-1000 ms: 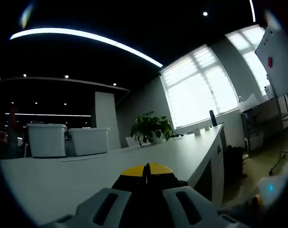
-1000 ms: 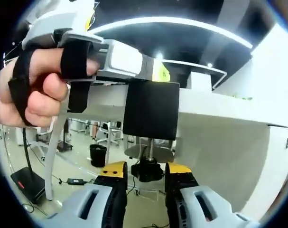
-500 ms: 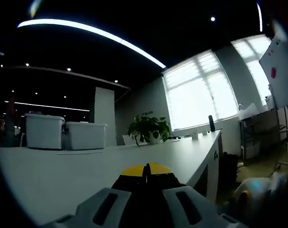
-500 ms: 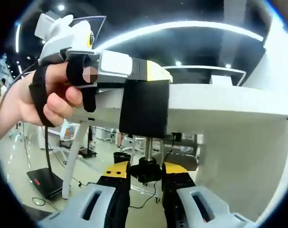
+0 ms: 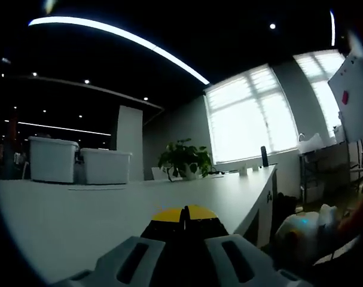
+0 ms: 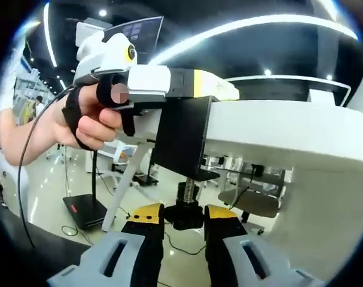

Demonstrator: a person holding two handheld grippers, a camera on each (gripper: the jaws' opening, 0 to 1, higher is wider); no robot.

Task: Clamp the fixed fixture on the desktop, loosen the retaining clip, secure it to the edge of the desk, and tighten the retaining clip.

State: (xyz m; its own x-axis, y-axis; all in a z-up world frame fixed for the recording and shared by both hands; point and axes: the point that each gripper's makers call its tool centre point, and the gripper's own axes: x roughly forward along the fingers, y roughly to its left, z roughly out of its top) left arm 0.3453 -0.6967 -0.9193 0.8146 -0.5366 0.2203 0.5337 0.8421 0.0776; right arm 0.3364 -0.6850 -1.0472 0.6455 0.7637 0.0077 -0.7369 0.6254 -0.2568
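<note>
dim room; glare from the windows [image 5: 251,117] and ceiling light strips [image 5: 115,36]; fisheye-bent edges; lower right blurred

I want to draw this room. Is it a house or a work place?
Probably an office: a long white desk, big windows with blinds, a potted plant, and rows of ceiling lights.

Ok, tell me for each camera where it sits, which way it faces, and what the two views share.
Left gripper view: rides the left tongs, low over the white desk, looking along it toward a potted plant and bright windows; its own yellow-tipped jaws are closed together.
Right gripper view: rides the right tongs, below the desk edge, looking up at the black fixture and its screw knob between the jaws; a hand with the left tongs shows above.
Shared: the same desk and the left tongs.
</note>
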